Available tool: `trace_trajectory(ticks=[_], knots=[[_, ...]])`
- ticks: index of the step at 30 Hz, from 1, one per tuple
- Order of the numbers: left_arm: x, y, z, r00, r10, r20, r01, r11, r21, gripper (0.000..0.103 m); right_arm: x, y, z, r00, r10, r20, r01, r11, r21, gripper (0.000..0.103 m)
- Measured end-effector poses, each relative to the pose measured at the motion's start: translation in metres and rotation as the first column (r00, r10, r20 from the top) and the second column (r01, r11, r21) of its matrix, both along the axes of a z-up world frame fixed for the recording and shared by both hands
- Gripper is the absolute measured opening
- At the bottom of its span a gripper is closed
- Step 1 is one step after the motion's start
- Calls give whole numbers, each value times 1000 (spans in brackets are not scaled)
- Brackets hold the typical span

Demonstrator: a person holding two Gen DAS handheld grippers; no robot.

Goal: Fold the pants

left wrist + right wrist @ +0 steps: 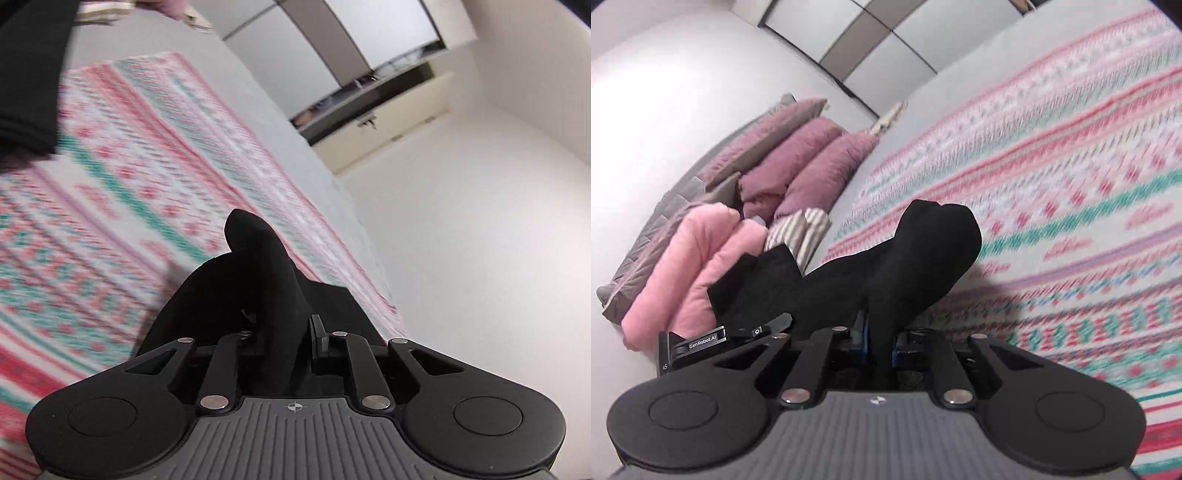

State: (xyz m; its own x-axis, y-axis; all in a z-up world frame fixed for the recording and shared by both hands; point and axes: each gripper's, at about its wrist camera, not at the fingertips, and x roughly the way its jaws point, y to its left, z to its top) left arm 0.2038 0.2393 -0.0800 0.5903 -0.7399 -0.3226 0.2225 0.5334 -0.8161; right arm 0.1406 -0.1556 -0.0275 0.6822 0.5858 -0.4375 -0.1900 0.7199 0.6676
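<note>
Pants pinched in both grippers, lifted off bed.

Left gripper [284, 325] nearly shut on bunched black knit pants fabric [258, 266]; right gripper [877, 332] same, clamped on thick fold of it [923, 251]. Cloth humps up past both jaws toward 12 o'clock, above pink-and-teal patterned knit blanket [147, 166] on grey bed [236, 81]. More black fabric at 10 o'clock in left view. Pink and mauve pillows [798, 162] at 10 o'clock in right view. Risks, judged: grips look bunched rather than on a clean hem, so uneven pull could skew fold; thin bite could slip under fabric weight; low carry could drag blanket along.
</note>
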Motion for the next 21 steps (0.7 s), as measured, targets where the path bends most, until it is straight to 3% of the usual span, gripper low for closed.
trace_trajectory(ticks=[9, 14, 16, 17, 19, 21], knots=[[26, -88, 6, 995, -75, 60, 77, 997, -23, 14, -1, -85, 31, 992, -116, 44, 119, 991, -68, 16], [50, -119, 4, 994, -55, 96, 57, 998, -14, 14, 23, -115, 35, 984, -171, 44, 174, 981, -84, 16], [59, -127, -3, 995, -27, 96, 21, 998, 64, 18, 36, -122, 27, 977, -212, 29, 214, 973, -91, 24], [66, -132, -8, 998, -1, 65, -8, 989, 146, 20, 42, -126, 21, 970, -243, 2, 242, 964, -106, 28], [71, -137, -15, 1000, 26, 16, -29, 965, 260, 22, 52, -131, 9, 949, -309, -53, 298, 942, -158, 47], [67, -134, -14, 1000, 10, 22, -15, 959, 283, 32, 49, -136, 2, 943, -326, -67, 309, 932, -190, 50]])
